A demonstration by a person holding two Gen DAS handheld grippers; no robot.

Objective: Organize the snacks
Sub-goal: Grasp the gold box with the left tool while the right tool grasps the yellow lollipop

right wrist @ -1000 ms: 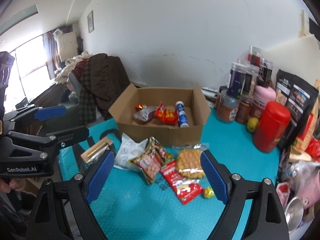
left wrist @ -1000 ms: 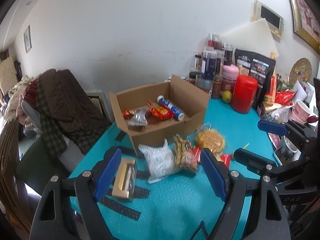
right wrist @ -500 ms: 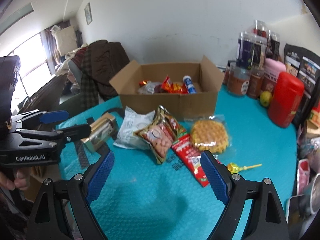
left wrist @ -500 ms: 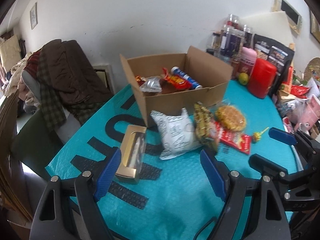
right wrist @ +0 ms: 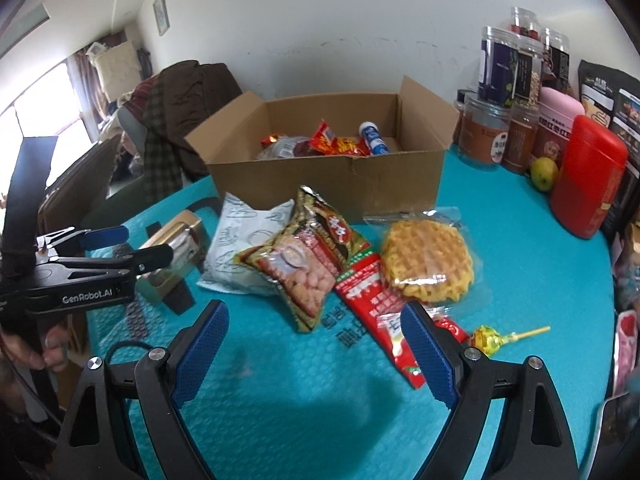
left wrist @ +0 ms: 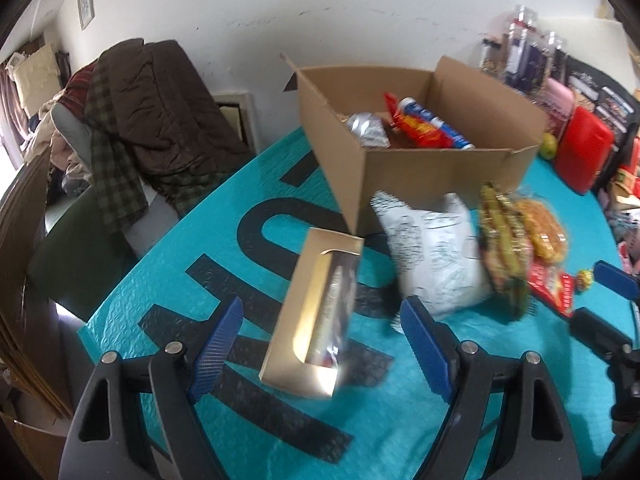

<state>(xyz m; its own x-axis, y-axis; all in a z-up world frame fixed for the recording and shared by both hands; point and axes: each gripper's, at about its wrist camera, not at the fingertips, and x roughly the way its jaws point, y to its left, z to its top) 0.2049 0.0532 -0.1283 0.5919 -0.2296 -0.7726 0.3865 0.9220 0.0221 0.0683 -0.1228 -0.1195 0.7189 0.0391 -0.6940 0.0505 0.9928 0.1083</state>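
An open cardboard box (left wrist: 420,168) (right wrist: 328,184) holds several snacks on the teal mat. In front of it lie a gold box (left wrist: 316,320) (right wrist: 176,236), a white bag (left wrist: 436,256) (right wrist: 248,252), a peanut bag (left wrist: 504,240) (right wrist: 308,260), a wrapped waffle (left wrist: 540,228) (right wrist: 428,260), a red packet (left wrist: 552,288) (right wrist: 380,312) and a lollipop (left wrist: 586,280) (right wrist: 486,340). My left gripper (left wrist: 322,312) (right wrist: 124,246) is open, with the gold box lying between its fingers, untouched. My right gripper (right wrist: 314,312) (left wrist: 600,304) is open and empty above the mat, near the peanut bag and red packet.
Jars (right wrist: 496,92), a red canister (right wrist: 588,176), a green fruit (right wrist: 544,174) and black bags (right wrist: 612,96) crowd the back right. A chair draped with a brown coat (left wrist: 156,120) stands beyond the mat's left edge (left wrist: 132,292). A hand (right wrist: 24,352) holds the left gripper.
Both grippers have sunk toward the mat and tipped downward. The gold box has come up between the left fingers; the loose snacks are closer to the right gripper. Jaw widths are unchanged.
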